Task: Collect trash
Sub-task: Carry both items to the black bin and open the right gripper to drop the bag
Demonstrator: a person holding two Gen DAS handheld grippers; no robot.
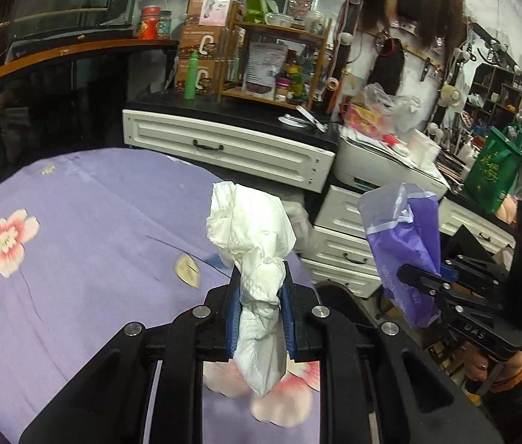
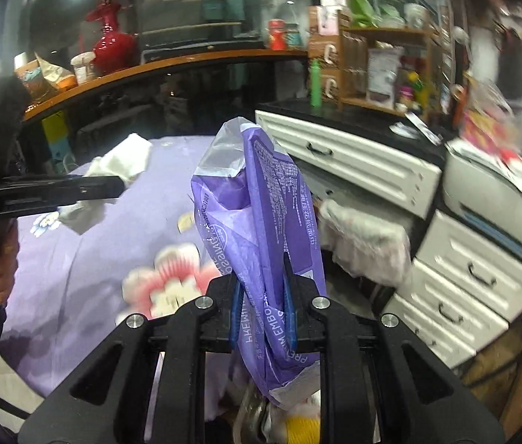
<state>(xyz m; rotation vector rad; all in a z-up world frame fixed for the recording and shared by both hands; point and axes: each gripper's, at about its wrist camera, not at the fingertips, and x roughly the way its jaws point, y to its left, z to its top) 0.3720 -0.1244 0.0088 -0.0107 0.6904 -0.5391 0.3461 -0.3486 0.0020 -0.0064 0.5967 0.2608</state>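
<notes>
Two pieces of trash are already carried above the floral bed: the left gripper (image 1: pixel 259 307) pinches a crumpled white tissue (image 1: pixel 251 229) upright between its fingers, while the right gripper (image 2: pixel 263 309) clamps a purple plastic wrapper (image 2: pixel 257 203), likewise upright.

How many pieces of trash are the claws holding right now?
2. A crumpled white tissue is pinched in the left claw. A purple plastic wrapper is pinched in the right claw. More trash may be out of view.
</notes>
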